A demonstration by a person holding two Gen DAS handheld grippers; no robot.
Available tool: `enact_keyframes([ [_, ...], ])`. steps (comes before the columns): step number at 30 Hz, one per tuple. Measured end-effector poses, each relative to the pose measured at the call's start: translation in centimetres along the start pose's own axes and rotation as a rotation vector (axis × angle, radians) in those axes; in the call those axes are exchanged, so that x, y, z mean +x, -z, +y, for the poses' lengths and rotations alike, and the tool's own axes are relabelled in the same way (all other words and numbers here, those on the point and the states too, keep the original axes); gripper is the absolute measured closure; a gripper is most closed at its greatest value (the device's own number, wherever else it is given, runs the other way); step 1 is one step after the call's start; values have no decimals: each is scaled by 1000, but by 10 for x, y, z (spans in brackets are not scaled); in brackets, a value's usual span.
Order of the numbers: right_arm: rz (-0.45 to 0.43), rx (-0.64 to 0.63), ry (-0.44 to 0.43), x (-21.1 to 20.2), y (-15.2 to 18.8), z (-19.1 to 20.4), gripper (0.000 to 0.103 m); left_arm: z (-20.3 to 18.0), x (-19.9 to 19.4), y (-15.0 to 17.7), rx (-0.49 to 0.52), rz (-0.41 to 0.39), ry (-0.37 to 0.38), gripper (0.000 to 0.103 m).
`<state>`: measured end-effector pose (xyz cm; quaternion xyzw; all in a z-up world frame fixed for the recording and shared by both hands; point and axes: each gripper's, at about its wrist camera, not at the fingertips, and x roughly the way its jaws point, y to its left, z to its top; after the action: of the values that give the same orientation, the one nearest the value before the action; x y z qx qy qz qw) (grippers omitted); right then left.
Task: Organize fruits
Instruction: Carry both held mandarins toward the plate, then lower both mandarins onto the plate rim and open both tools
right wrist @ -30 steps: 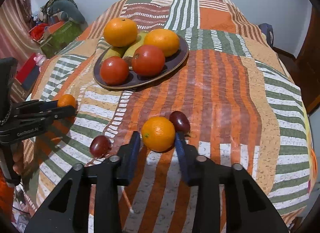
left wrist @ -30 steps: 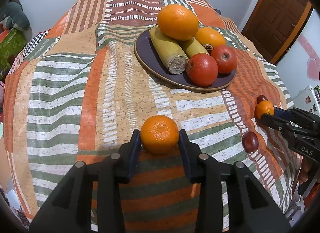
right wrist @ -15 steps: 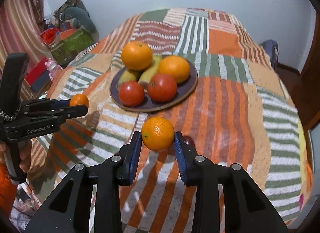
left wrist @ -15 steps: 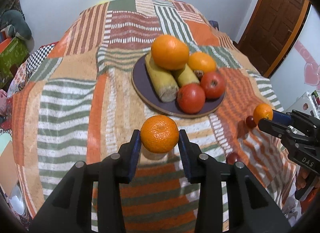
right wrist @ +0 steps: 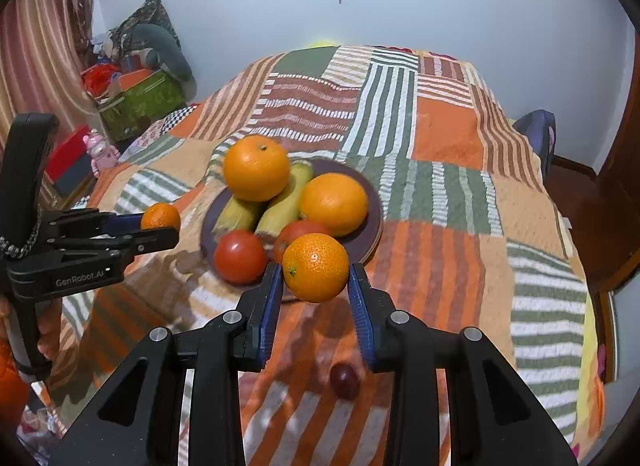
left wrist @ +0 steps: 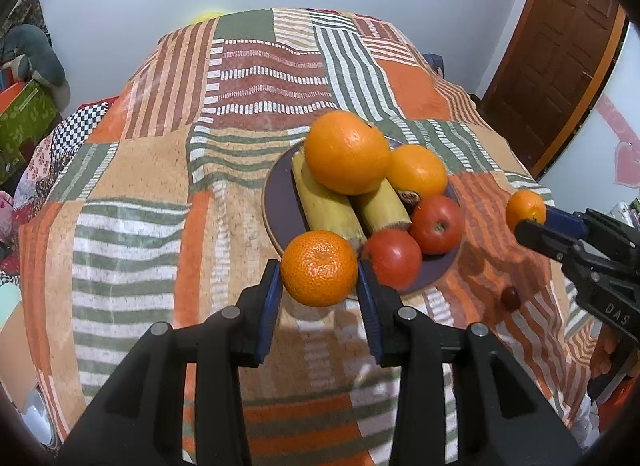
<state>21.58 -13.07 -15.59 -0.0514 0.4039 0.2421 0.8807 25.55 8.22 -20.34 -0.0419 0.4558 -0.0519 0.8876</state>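
Our left gripper (left wrist: 319, 290) squeezes a bumpy mandarin (left wrist: 319, 268), held in the air near the plate (left wrist: 280, 201). Our right gripper (right wrist: 314, 290) squeezes a small orange (right wrist: 315, 267). Only the right view shows the grape (right wrist: 344, 376) clearly (at 6 o'clock below that orange).

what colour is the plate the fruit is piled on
Dark purple with a light tan rim; the plate shows best in the left wrist view.

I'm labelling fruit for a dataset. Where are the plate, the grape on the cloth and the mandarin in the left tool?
plate (right wrist: 372, 205): right wrist view, bare far rim.
grape (right wrist: 344, 377): right wrist view, its middle.
mandarin (left wrist: 319, 268): left wrist view, its front face.
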Motion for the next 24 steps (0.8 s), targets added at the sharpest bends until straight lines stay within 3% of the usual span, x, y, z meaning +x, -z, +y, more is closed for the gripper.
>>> enact_keyframes([
  [7,6,0,18,18,-11,-13,72,9,17,-13,-12,7,-16,66],
  [24,116,-20,16,65,-14,-27,72,15,53,-30,-46,36,14,66],
])
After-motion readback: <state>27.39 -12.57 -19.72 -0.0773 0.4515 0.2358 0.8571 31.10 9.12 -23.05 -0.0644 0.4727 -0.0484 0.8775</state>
